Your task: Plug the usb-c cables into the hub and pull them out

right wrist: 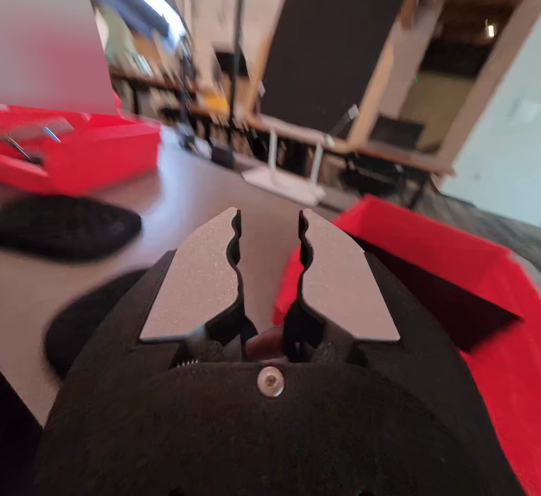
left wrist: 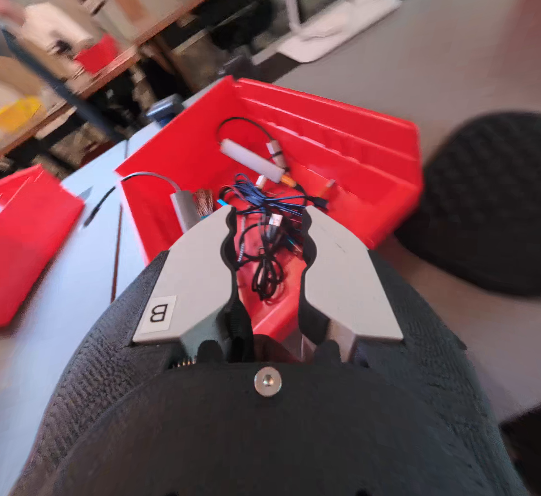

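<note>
In the left wrist view a red bin (left wrist: 351,142) holds a white hub (left wrist: 251,159) with a black lead, a grey hub (left wrist: 184,209) leaning on its left wall, and a tangle of blue and black cables (left wrist: 263,203) with loose plugs. My left gripper (left wrist: 268,212) is open and empty, just above the tangle inside the bin. In the right wrist view my right gripper (right wrist: 270,214) is open and empty, above the grey table (right wrist: 205,189), between a red bin (right wrist: 439,262) at the right and another red bin (right wrist: 87,153) at the left.
A second red bin (left wrist: 29,233) lies at the left in the left wrist view. A black mat (left wrist: 483,203) lies right of the cable bin; it also shows in the right wrist view (right wrist: 64,227). A white stand base (right wrist: 284,183) sits at the table's far edge.
</note>
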Demonstrator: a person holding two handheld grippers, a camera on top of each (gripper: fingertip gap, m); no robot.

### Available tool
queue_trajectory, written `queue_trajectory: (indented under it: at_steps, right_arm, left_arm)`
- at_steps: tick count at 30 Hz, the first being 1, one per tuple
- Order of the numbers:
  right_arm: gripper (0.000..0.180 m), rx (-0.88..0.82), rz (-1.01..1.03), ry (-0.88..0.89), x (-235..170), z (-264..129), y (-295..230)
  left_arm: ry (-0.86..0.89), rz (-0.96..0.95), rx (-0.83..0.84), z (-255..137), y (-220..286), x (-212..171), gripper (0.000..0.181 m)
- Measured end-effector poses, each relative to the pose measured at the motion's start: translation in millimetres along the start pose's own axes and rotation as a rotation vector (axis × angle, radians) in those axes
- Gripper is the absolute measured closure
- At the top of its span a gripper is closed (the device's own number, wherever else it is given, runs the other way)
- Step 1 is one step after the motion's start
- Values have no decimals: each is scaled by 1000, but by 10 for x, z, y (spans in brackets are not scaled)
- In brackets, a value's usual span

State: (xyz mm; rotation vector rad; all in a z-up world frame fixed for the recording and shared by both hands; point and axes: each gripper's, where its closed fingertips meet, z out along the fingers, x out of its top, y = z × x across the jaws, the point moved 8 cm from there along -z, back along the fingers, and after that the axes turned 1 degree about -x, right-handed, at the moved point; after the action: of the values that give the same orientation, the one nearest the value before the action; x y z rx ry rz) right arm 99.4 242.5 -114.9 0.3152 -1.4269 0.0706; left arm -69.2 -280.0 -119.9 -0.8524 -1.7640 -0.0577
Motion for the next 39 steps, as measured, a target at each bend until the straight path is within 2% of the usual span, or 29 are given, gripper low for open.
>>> queue_trajectory:
  at_steps: [2,5,8,15,20,22,26,33,39]
  right_arm:
    - [135,86,81,123,17,146,-184]
    - [129,167,137,94,-177,399,-392]
    - [128,213,209,47,-362,537,-485]
    - [137,194,291,106,-364,513,-417]
    - [135,230,279,66,-379,551,-449]
    - [134,233,264,54,-382,560,-467]
    - [139,211,241,35,-388,574,-484]
    - [146,218,226,-18,-406,619,-509]
    - [149,210,177,-54,-415,644,-558]
  left_arm:
    - [-110,-58,114,76,-102,43,131]
    - [-271,-32,245,296,-235,-2,130]
    - [-356,-55,250,525,-350,-54,132]
    - [-715,-138,290,824,-539,-267,136]
    - [-795,-95,339,965,-577,-355,137]
    - [-783,-59,404,965,-632,-350,156]
    - [-715,-57,405,915,-641,-329,156]
    - [-324,99,623,530,-586,233,158]
    - [60,119,668,173,-505,784,157]
